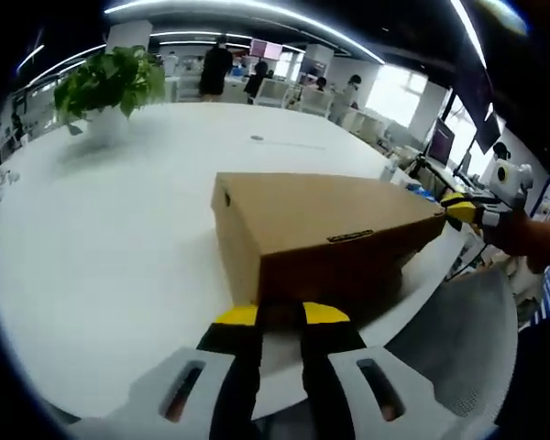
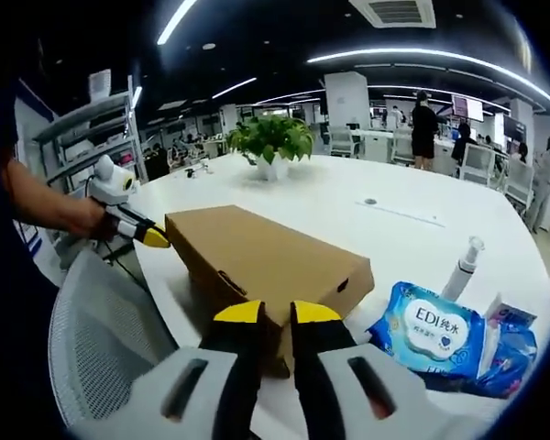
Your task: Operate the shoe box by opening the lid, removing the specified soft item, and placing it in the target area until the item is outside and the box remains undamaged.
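Table: a big white round-edged table, glossy, catching the ceiling lights.
Plant: a leafy green potted plant in a white pot, standing on the table, well apart from the near edge.
Wipes: a blue pack of wet wipes lying flat on the table.
Bottle: a small white spray bottle upright just behind the wipes.
Chair: a grey mesh office chair drawn up at the table's edge.
Shelving: grey metal shelves along the wall.
People: several people standing among desks and chairs at the far end of the room.
Ceiling: long strip lights and an air vent.
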### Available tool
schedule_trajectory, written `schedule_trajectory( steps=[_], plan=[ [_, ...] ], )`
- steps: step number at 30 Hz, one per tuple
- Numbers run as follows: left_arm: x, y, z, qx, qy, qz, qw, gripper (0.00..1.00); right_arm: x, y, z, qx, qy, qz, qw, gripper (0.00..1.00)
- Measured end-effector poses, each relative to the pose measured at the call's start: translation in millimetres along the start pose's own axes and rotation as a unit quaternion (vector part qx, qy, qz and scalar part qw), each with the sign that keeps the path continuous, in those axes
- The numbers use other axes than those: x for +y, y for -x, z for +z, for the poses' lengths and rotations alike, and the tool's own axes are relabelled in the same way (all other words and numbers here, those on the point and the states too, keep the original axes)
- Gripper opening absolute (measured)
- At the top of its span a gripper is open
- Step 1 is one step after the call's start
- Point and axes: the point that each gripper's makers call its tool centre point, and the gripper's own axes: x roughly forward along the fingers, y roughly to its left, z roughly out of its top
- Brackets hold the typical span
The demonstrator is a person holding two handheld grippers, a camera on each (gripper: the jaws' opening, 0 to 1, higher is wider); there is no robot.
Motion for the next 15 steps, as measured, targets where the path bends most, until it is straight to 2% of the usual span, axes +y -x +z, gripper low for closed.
schedule_trajectory(
  steps=[15],
  plan=[
    [7.4, -14.5, -17.0, 0.023, 0.010, 0.000, 0.9997, 0.13, 3.3, -12.0, -19.2, 0.040, 0.021, 0.010, 0.9989, 0.06]
  ],
)
